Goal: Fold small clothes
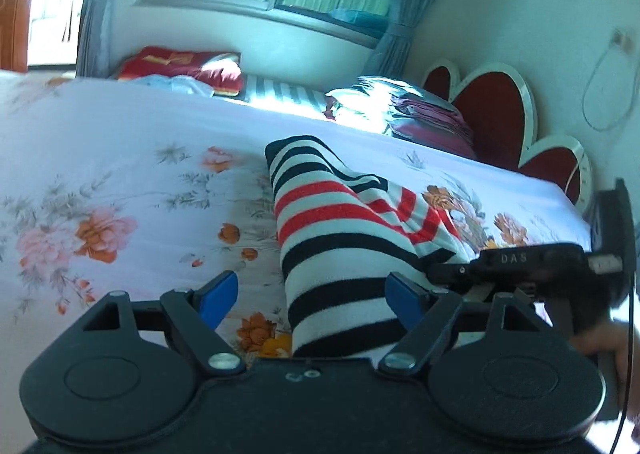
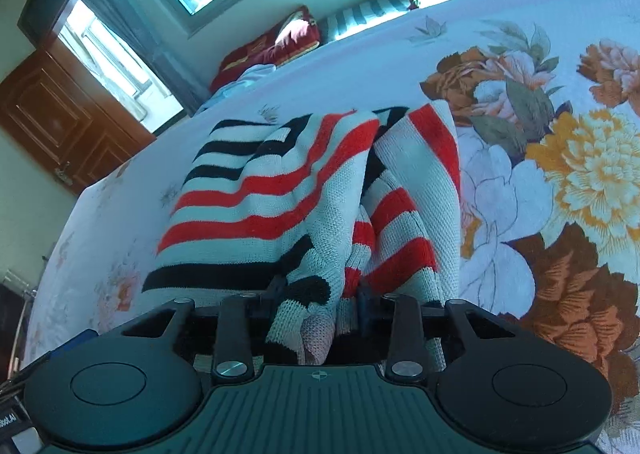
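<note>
Striped sweater (image 2: 280, 190) between right jaws

Home bedroom: bed (image 1: 120, 142), headboard (image 1: 492, 110).

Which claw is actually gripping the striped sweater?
The right claw: its fingers are pinched on the striped sweater. The left claw is spread wide open with the knit merely lying between its blue pads.

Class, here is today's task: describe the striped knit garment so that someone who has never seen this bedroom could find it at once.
Start at the bed with the flower-printed sheet below the window. Near its middle lies a rumpled striped knit garment, one end pinched in the right gripper. Its white knit with black and red bands sets it apart from the dark red pillow and the folded bedding further back.
</note>
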Tool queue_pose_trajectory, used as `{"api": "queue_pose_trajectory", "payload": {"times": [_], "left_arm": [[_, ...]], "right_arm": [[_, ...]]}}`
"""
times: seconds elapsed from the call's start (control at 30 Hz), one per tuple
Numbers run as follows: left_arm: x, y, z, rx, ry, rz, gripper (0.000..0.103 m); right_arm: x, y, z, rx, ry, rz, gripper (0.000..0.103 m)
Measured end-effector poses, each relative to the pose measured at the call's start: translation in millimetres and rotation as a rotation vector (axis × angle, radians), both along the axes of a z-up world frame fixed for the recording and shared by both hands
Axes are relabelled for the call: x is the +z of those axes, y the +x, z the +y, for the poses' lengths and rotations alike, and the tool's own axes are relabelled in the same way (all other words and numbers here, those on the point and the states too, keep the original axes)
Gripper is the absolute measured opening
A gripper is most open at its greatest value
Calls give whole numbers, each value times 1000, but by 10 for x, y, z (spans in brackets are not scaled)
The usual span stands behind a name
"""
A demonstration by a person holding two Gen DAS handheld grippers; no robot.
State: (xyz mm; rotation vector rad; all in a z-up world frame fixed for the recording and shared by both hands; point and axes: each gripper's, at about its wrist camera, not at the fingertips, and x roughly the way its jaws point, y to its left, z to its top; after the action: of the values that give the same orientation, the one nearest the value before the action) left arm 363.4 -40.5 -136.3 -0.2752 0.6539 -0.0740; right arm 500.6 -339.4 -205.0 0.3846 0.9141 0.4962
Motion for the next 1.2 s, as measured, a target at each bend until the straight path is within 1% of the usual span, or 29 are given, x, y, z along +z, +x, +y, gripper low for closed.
{"api": "queue_pose_trajectory", "payload": {"times": [0.07,0.13,0.23,0.3,0.37,0.4,0.43,0.47,0.57,0.67,0.73,0.8,0.97,1.0,1.03,1.13,1.17,1.2], "left_arm": [[-18,53,-1,2,-15,2,80],[-43,82,-6,-1,-31,4,79],[-52,106,-40,-11,-60,-8,79],[-70,155,-82,-22,-66,-12,80],[-144,213,-135,-38,-65,10,80],[-200,247,-160,-48,-64,29,80],[-266,283,-189,-60,-61,57,80],[-330,305,-208,-66,-59,79,81],[-459,344,-221,-72,-73,116,82],[-485,353,-246,-92,-70,116,81],[-503,365,-269,-109,-74,126,81],[-512,387,-307,-124,-71,131,81],[-534,390,-345,-131,-73,138,81],[-536,389,-342,-134,-72,141,81],[-538,387,-348,-137,-69,144,81],[-542,381,-367,-144,-56,149,81],[-544,379,-374,-145,-52,148,81],[-546,378,-382,-145,-49,148,81]], "right_arm": [[56,-14,29,-2,-15,-33,28],[180,-56,39,-6,-39,-103,25],[394,-165,-4,-8,-67,-197,24],[429,-249,-71,-20,-88,-223,24],[284,-258,-139,-45,-124,-192,24],[158,-235,-170,-59,-133,-150,24],[56,-209,-195,-62,-124,-113,24],[-18,-208,-219,-70,-113,-107,24],[12,-236,-231,-81,-110,-110,25],[106,-305,-332,-85,-77,-81,31],[166,-423,-422,-79,-59,-76,35],[207,-558,-485,-68,-57,-76,36],[100,-777,-560,-79,-59,-29,36],[67,-802,-564,-86,-61,-25,35],[48,-825,-556,-90,-66,-26,27],[73,-878,-508,-76,-86,-46,21],[95,-888,-483,-64,-109,-61,18],[116,-898,-453,-52,-150,-80,13]]}}
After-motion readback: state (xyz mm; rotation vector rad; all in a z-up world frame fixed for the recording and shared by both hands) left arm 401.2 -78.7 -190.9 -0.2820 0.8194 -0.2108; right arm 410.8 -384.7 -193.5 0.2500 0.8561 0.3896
